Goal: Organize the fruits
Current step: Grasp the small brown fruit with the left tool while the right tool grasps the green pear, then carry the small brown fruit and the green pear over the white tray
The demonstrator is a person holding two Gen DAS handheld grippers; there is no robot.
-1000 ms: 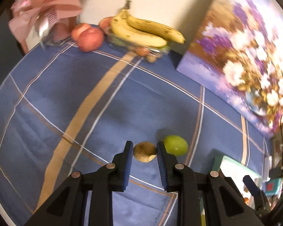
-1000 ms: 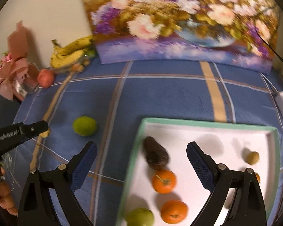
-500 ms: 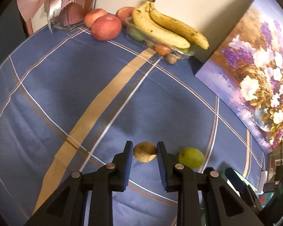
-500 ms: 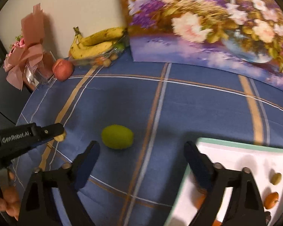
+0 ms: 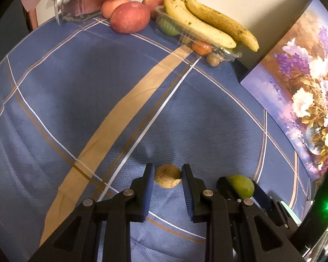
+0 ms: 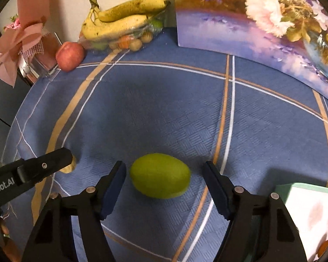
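Observation:
My left gripper is shut on a small round brown fruit and holds it just above the blue plaid tablecloth. The fruit also peeks out behind the left gripper's finger in the right wrist view. A green oval fruit lies on the cloth. My right gripper is open with its fingers on either side of the green fruit, apart from it. In the left wrist view the green fruit shows between the right gripper's fingers.
A white tray with a green rim holding small fruits sits at the right. Bananas on a clear plastic box, red apples and a pink gift wrap stand at the back. A flower painting leans at the back right.
My right gripper has moved left from over the tray and now straddles the green fruit. My left gripper has kept the brown fruit and turned a little toward the bananas.

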